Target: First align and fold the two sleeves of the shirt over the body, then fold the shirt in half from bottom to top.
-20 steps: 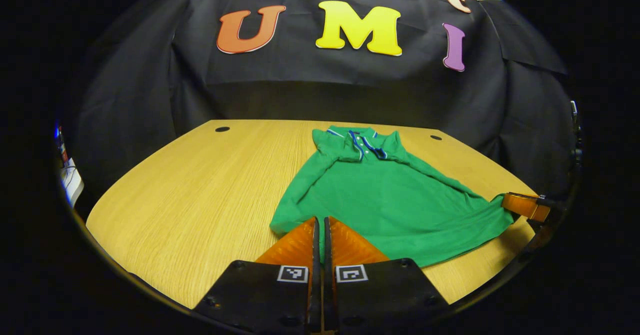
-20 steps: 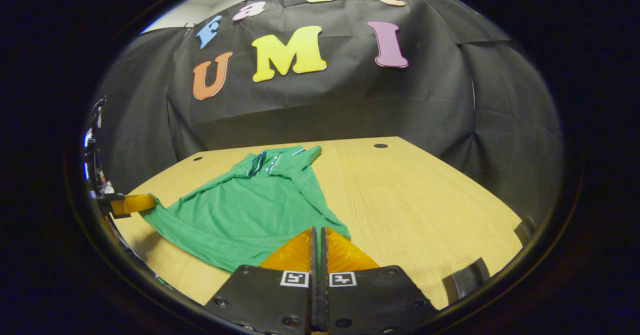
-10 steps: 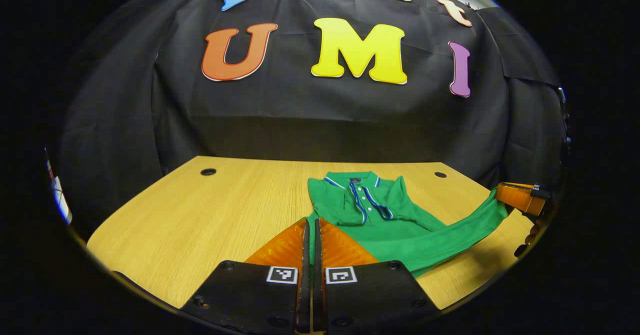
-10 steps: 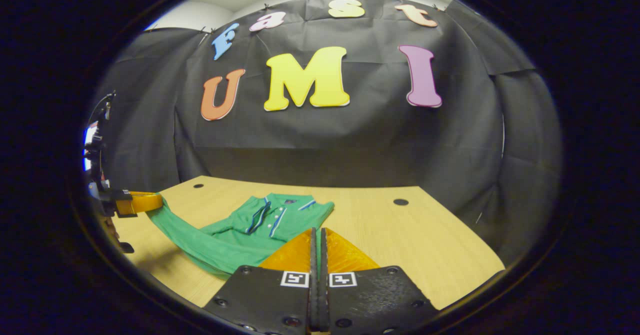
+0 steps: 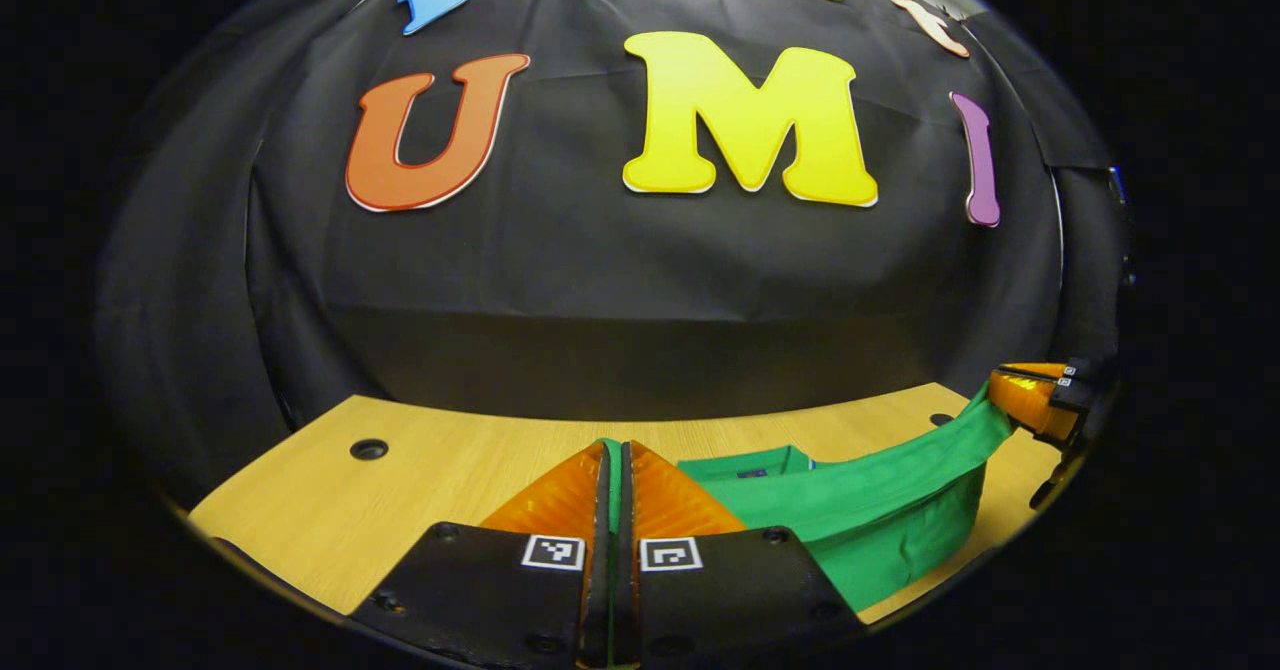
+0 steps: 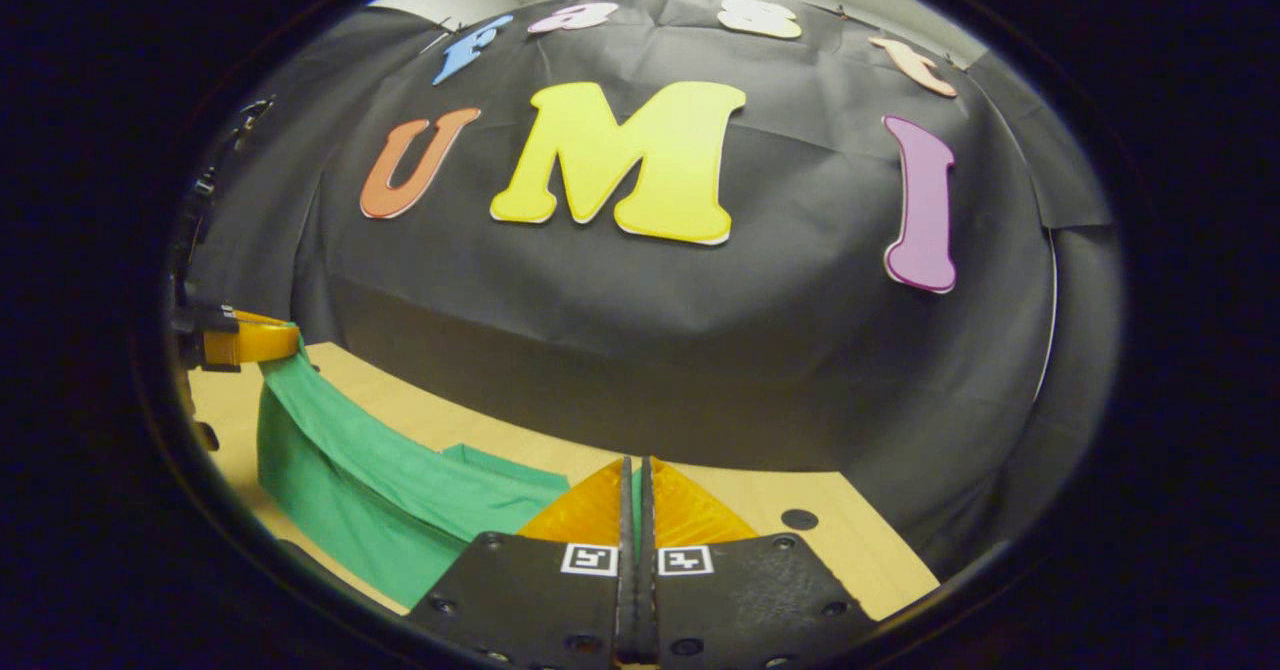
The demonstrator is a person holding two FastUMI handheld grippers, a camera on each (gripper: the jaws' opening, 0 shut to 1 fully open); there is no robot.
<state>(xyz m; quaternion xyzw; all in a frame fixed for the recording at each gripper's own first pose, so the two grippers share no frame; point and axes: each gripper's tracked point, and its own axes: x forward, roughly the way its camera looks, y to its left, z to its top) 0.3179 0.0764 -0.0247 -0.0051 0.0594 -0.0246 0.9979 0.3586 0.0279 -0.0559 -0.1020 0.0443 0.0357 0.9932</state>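
The green polo shirt (image 5: 860, 510) hangs as a raised band between both grippers above the wooden table (image 5: 440, 470). In the left gripper view my left gripper (image 5: 613, 447) is shut on one bottom corner of the shirt, green cloth showing between its fingers. At the right edge of that view the right gripper (image 5: 1020, 395) pinches the other corner. In the right gripper view my right gripper (image 6: 636, 465) is shut on the shirt (image 6: 370, 500), and the left gripper (image 6: 255, 340) holds the hem at the far left. The collar is mostly hidden behind the lifted hem.
The booth's black cloth wall (image 5: 640, 270) stands close behind the table's far edge. Round cable holes (image 5: 368, 448) (image 6: 798, 519) mark the tabletop near its back corners. Bare wood lies left of the shirt in the left gripper view.
Both grippers have carried the shirt's bottom hem up and toward the collar. The wall has come much closer, and the lifted hem now covers most of the shirt body and collar.
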